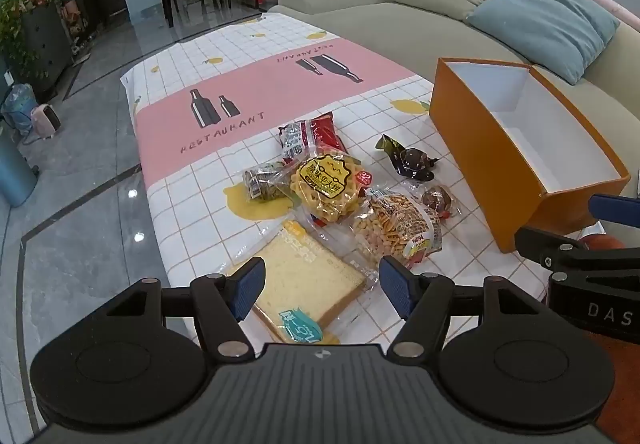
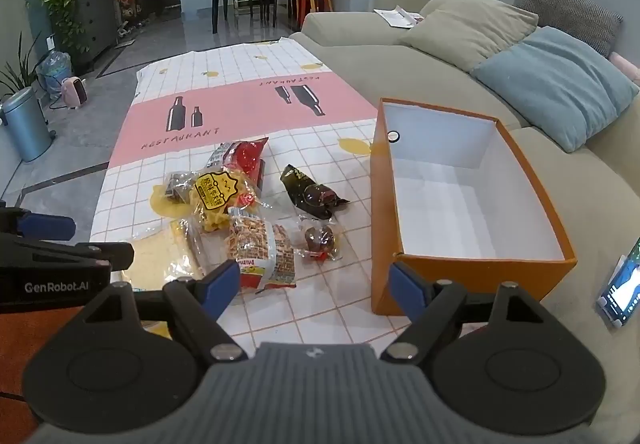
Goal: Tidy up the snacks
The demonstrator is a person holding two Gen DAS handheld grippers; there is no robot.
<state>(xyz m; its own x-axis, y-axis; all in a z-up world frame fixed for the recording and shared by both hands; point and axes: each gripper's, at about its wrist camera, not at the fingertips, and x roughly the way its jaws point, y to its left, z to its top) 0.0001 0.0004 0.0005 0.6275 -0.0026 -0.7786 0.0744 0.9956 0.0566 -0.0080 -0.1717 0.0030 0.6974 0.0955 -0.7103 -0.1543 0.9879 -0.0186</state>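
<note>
While our left tool [image 1: 322,292] hangs wide open over the bagged bread slice [image 1: 308,280], our right tool [image 2: 316,286] gapes empty beside the orange box [image 2: 472,272].

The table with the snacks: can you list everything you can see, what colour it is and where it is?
orange box: 1, orange outside, white inside, nothing in it, table's right side by the sofa
bread packet: 1, pale yellow slice in clear wrap, nearest, under the left gripper
peanut snack bag: 1, tan, clear wrap, right of the bread
waffle cookie bag: 1, yellow, middle of the pile
red packet: 1, red, farthest in the pile
dark nut packet: 1, brownish, pile's left
black wrapper: 1, black, beside the box
small brown snack: 1, brown, clear wrap, near the box
tablecloth: 1, white grid, pink band
sofa: 1, beige, right
cushions: blue, beige and grey
left gripper: open
right gripper: open
</note>
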